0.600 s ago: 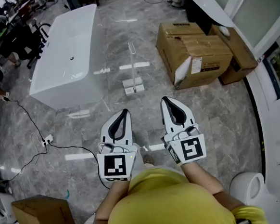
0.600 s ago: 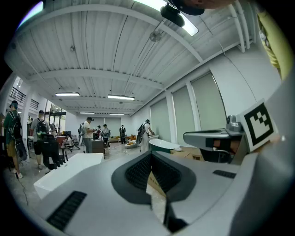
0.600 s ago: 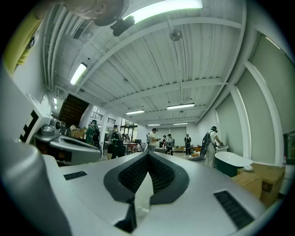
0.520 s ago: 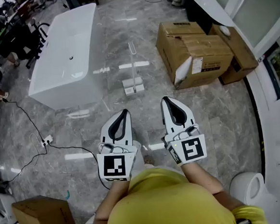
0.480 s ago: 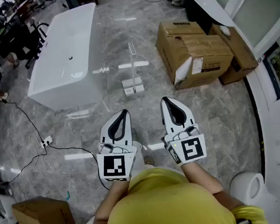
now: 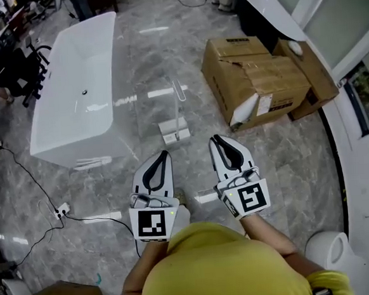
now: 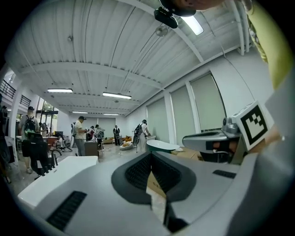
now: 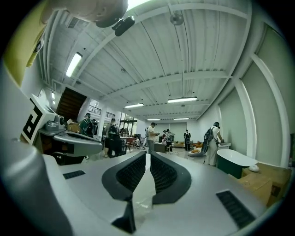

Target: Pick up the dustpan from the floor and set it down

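Grey floor [image 6: 300, 166]: left gripper [image 6: 165, 155] and right gripper [image 6: 217, 139] closed, empty; we should open 1, then take the dustpan [image 6: 174, 130] by its upright handle.

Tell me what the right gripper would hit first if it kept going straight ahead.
Probably nothing near: the right gripper points level over open floor, with the cardboard boxes low and off to its right. The first things in line look like people far across the room, though depth is unclear.

The grey marble floor [image 6: 300, 160] carries a white bathtub [image 6: 72, 89]. Right of the bathtub stands the dustpan [image 6: 175, 133], with cardboard boxes [image 6: 255, 81] farther right.
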Motion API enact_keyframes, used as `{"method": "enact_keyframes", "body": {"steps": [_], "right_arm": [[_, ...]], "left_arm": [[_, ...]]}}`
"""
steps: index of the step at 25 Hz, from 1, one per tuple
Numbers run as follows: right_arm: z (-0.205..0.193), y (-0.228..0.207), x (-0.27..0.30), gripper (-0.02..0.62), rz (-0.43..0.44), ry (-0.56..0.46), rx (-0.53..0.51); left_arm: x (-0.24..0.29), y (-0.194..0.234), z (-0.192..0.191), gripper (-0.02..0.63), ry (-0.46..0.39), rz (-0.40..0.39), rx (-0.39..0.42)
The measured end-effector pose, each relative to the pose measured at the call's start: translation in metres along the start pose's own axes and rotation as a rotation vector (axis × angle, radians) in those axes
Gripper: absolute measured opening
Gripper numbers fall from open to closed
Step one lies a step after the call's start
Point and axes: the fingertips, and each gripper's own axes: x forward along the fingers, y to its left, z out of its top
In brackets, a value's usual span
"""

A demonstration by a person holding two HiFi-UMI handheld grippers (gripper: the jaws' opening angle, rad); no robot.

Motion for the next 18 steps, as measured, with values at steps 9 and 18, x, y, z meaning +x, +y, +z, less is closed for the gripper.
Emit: {"method": "enact_keyframes", "body": {"steps": [9,18], "right_arm": [[-0.020,-0.011,0.067,0.074,-0.053,0.068,-0.007],[-0.025,-0.023,0.104,0.096,-0.048,0.087,-0.010]], "left_arm": [[0.059,0.056,-0.007,0.002,0.012,-0.065,-0.011],[0.093,0.070,-0.017,0.002,0.031,-0.104,-0.040]]}}
